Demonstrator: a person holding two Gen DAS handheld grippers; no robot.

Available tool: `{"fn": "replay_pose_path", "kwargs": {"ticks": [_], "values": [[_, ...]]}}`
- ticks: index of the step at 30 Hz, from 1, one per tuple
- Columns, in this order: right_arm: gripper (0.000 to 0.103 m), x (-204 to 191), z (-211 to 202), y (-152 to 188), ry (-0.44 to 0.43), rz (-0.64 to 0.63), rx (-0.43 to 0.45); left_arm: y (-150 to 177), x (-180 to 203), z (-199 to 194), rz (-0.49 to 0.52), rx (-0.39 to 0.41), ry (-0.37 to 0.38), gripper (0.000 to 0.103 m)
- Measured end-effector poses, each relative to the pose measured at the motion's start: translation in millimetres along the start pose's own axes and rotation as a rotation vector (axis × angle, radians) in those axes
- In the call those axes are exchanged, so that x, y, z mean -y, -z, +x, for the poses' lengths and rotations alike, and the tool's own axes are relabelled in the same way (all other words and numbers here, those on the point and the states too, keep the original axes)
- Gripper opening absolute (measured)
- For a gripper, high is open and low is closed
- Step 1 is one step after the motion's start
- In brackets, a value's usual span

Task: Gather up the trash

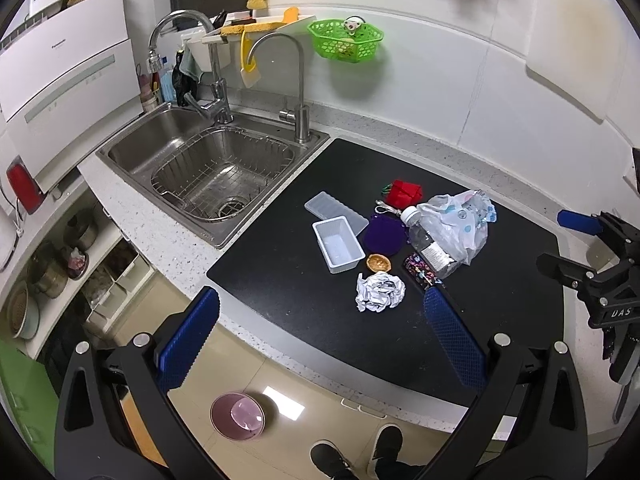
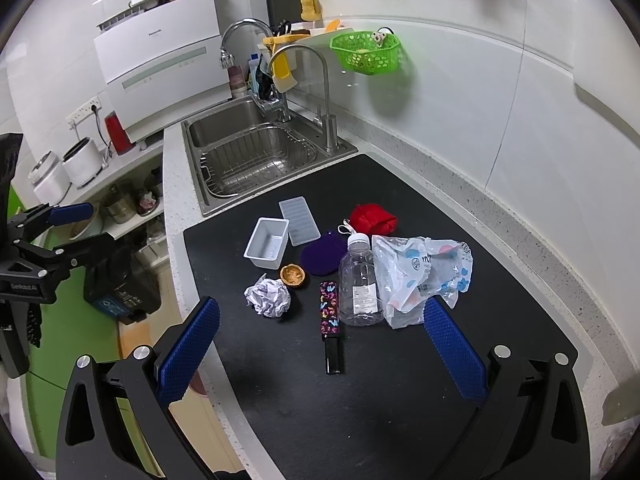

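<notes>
On a black mat (image 1: 304, 312) (image 2: 384, 380) lie a crumpled paper ball (image 1: 379, 292) (image 2: 268, 295), a brown nut shell (image 1: 378, 263) (image 2: 293, 275), an empty clear bottle (image 1: 430, 246) (image 2: 360, 280) and a crumpled plastic bag (image 1: 460, 222) (image 2: 420, 276). Beside them are a white tub (image 1: 339, 245) (image 2: 267, 249), an ice tray (image 1: 335, 212) (image 2: 299, 221), a purple pad (image 1: 385, 235) (image 2: 322, 256), a red pouch (image 1: 406, 193) (image 2: 374, 219) and a patterned black case (image 1: 422, 270) (image 2: 331, 326). My left gripper (image 1: 320, 328) hovers open in front of the paper ball. My right gripper (image 2: 320, 338) hovers open, empty, over the case.
A steel sink (image 1: 212, 176) (image 2: 256, 156) with a wire rack and two taps lies left of the mat. A green basket (image 1: 346, 42) (image 2: 368, 54) hangs on the wall. On the floor stand a pink bowl (image 1: 238, 416) and a dark bin (image 2: 120, 280). A person's shoes (image 1: 360, 456) are below.
</notes>
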State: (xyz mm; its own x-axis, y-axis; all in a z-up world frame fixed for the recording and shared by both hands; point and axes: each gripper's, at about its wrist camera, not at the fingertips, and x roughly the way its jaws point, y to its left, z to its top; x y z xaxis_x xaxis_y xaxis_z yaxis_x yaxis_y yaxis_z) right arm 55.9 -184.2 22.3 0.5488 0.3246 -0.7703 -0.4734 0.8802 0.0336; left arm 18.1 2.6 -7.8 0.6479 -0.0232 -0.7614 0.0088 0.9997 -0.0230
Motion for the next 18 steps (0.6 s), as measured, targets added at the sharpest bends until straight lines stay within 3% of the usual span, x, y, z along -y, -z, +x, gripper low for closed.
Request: {"fn": "replay_pose_path", "kwargs": {"ticks": [6, 10, 18], "values": [[0.098, 2, 43, 11, 0.038, -0.018, -0.104, -1, -4, 20, -0.035, -0.02, -0.026, 0.1], [0.098, 5, 84, 28, 0.034, -0.009, -0.196, 2, -4, 44, -0.044, -0.058, 0.004, 0.1], [0.097, 5, 141, 56, 0.018, -0.021, -0.305, 11, 10, 110, -0.066, -0.188, 0.052, 0.1]]}}
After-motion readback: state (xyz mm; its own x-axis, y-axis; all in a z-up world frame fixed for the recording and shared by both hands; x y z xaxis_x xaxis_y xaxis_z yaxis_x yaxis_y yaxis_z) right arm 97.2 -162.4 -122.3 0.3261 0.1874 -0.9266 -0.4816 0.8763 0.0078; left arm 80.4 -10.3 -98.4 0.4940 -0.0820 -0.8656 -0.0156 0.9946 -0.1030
